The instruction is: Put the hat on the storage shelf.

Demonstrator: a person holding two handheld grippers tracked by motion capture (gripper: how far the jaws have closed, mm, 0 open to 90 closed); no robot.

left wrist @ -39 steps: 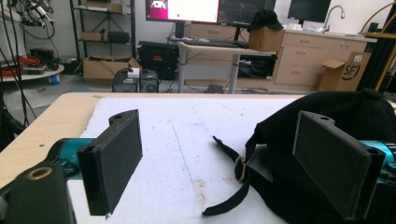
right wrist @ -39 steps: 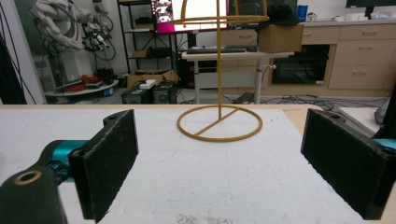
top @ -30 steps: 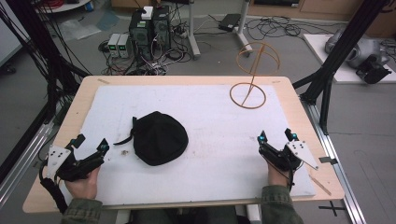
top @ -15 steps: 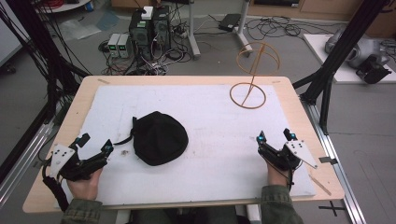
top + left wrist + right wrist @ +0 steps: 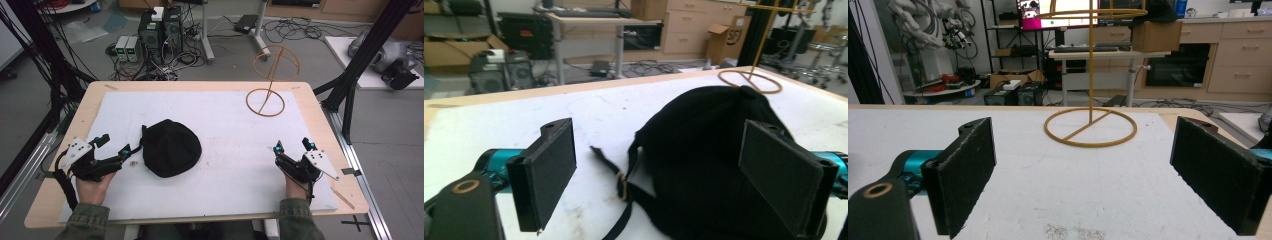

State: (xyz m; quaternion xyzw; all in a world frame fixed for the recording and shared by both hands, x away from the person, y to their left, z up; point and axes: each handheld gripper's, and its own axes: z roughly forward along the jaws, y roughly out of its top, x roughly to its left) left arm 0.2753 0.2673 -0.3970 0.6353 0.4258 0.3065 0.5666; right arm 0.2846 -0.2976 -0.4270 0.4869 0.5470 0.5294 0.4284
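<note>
— Where is the black cap lying?

— It lies on the white mat, on the left half of the table, with its strap and small buckle turned toward the left gripper.

— And this left gripper, is it holding something?

— No. Its jaws are spread wide and pinch nothing. It rests just beside the cap's left edge; in the left gripper view the cap sits between and behind the two black pads.

— The right gripper?

— Also spread apart, empty, near the right front of the mat, well apart from the cap. It points toward the yellow wire stand, which is upright at the far right of the mat.
</note>
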